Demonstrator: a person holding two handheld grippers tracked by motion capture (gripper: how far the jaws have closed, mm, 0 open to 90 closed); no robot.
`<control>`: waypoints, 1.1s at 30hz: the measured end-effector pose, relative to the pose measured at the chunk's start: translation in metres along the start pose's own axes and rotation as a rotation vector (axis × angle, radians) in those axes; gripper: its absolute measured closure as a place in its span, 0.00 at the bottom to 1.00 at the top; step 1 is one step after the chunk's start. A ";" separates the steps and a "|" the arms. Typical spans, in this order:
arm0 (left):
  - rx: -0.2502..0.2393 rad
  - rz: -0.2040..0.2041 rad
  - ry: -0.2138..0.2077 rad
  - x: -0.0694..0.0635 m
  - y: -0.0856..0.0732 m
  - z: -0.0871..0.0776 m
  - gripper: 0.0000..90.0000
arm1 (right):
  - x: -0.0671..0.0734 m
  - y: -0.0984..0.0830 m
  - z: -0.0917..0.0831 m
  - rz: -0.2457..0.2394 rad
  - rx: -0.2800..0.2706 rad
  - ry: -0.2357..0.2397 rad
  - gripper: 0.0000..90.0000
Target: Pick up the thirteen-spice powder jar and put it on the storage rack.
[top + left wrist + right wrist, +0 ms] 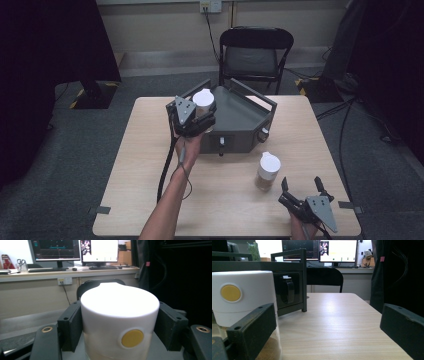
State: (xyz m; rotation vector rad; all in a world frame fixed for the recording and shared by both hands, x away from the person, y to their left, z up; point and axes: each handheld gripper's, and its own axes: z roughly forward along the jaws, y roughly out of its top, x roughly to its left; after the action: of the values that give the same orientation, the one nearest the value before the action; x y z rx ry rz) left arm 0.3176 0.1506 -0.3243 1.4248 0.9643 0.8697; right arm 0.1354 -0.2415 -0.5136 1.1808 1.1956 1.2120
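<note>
white-lidded jar [204, 102] is clamped in our left gripper [196, 121] fingers over the grey tray [240, 117]; the second jar [268, 171] waits on the table [225, 200], right gripper [302, 187] fingers spread.

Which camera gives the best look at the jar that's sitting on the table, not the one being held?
The right gripper view: the standing jar is close, showing its white lid, yellow dot and brownish contents behind the open right claw. The high view shows that jar small, from above, beside the grey box. The left gripper view shows the other jar, gripped.

Dim room, soft focus, mild glare
</note>
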 end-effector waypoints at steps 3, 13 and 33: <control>-0.003 -0.003 0.016 0.001 0.000 0.008 0.34 | 0.000 0.000 0.000 0.000 0.000 0.002 0.00; 0.033 0.003 0.037 -0.001 -0.005 0.030 0.34 | -0.001 0.000 0.000 0.000 0.000 0.006 0.00; 0.063 -0.038 0.032 0.007 -0.006 0.035 0.34 | -0.001 0.000 0.000 -0.001 -0.001 0.006 0.00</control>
State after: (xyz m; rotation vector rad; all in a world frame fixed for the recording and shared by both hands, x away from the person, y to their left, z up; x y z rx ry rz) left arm 0.3520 0.1432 -0.3331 1.4453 1.0474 0.8432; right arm 0.1351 -0.2423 -0.5137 1.1763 1.2004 1.2159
